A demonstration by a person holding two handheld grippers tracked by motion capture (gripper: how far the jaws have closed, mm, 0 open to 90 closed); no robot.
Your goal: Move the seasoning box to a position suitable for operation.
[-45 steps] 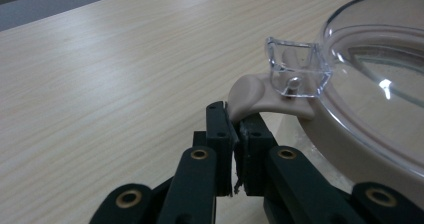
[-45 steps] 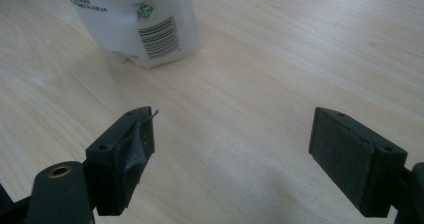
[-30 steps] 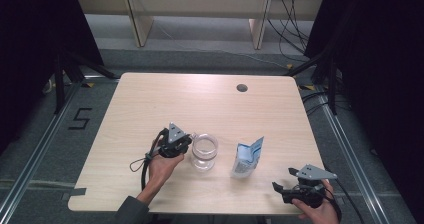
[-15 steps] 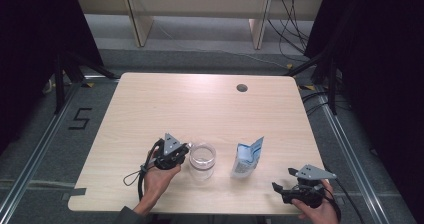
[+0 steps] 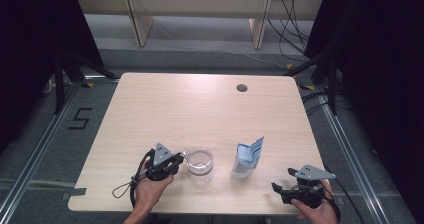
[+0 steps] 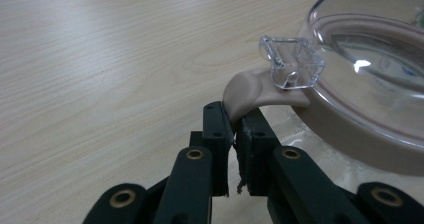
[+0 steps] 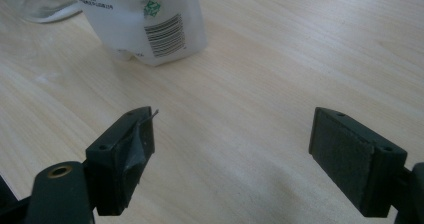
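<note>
Table: a light wooden table (image 5: 200,109) with a small round dark hole (image 5: 242,88) near its far edge; it carries both containers on its near half.
Pouch: a white and blue plastic pouch (image 5: 246,158) with a printed barcode stands upright, right of the jar and apart from it; the top looks open, the content cannot be seen.
Jar: a clear round glass jar (image 5: 200,165) with a beige rubber ring (image 6: 350,134) under its clear lid stands near the front edge, just beside the left gripper; I cannot tell what is inside.
Clasp: a small clear plastic clasp (image 6: 291,61) sits on the lid's edge, just above the tab.
Tab: the beige rubber tab (image 6: 245,91) of the ring sticks out from the jar toward the left gripper.
Left gripper: the black left gripper (image 6: 235,134) has its jaws nearly together, pinching the tab.
Right gripper: the black right gripper (image 7: 232,144) rests near the front right corner, jaws wide apart, nothing between them, pouch ahead of it.
</note>
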